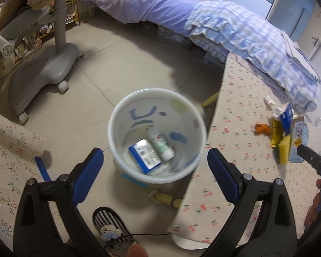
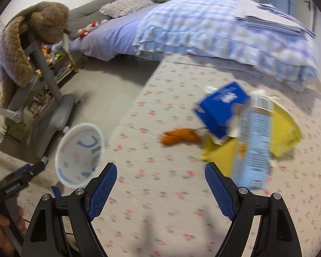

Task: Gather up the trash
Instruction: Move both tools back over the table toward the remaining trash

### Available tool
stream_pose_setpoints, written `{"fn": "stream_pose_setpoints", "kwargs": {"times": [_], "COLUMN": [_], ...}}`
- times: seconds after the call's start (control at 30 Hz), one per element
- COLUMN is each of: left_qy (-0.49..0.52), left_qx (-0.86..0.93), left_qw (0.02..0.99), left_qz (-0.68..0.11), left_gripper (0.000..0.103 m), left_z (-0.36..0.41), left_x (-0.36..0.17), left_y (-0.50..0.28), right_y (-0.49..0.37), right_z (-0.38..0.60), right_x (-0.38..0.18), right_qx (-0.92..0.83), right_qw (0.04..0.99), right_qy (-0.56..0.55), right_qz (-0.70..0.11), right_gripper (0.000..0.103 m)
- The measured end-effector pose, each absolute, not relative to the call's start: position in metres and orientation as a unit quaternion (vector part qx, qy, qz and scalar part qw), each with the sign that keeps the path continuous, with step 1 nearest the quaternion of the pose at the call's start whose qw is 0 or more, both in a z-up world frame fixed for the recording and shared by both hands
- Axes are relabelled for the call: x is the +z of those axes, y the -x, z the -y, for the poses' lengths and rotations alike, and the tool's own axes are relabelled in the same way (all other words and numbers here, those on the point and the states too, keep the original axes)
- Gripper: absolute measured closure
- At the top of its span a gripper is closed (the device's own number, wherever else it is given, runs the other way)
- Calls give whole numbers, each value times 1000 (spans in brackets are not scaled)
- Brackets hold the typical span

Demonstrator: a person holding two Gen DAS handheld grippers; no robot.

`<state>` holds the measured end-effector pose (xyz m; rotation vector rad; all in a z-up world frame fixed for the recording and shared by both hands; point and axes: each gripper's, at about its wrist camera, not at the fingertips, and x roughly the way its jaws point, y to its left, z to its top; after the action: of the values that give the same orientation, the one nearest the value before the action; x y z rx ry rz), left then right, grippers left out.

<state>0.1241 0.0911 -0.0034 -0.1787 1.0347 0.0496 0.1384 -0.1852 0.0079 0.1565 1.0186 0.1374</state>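
Note:
My left gripper [image 1: 154, 152] hangs open just above a white bin [image 1: 117, 115] on the floor. Inside the bin lie a blue box [image 1: 145, 154] and a white bottle [image 1: 161, 144]. In the right wrist view my right gripper [image 2: 160, 167] is open and empty over the flowered tablecloth [image 2: 152, 192]. Ahead of it to the right is a trash pile: a blue box [image 2: 222, 111], a light-blue carton [image 2: 254, 147], a yellow wrapper [image 2: 284, 132] and orange peel [image 2: 179, 139]. The same bin [image 2: 79, 154] sits left of the table.
A grey chair base on castors [image 1: 42, 70] stands left of the bin, with a brown plush coat [image 2: 32, 42] over the chair. A bed with a checked quilt [image 2: 203, 32] borders the table's far side. A striped slipper [image 1: 111, 227] lies on the floor near me.

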Motion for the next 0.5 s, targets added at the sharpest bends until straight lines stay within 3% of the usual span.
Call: {"fn": "stream_pose_setpoints", "kwargs": {"times": [0.5], "left_qy": [63], "left_qx": [-23], "left_qw": [870], "left_qz": [-488], "left_gripper": [6], "left_z": [-10], "left_x": [3], "left_y": [-142], "right_y": [-125], "right_z": [298], "right_x": [11], "right_qx": [-1], "right_qw": [863], "right_qy": [-124], "right_qz": [-489], "right_gripper": [17]}}
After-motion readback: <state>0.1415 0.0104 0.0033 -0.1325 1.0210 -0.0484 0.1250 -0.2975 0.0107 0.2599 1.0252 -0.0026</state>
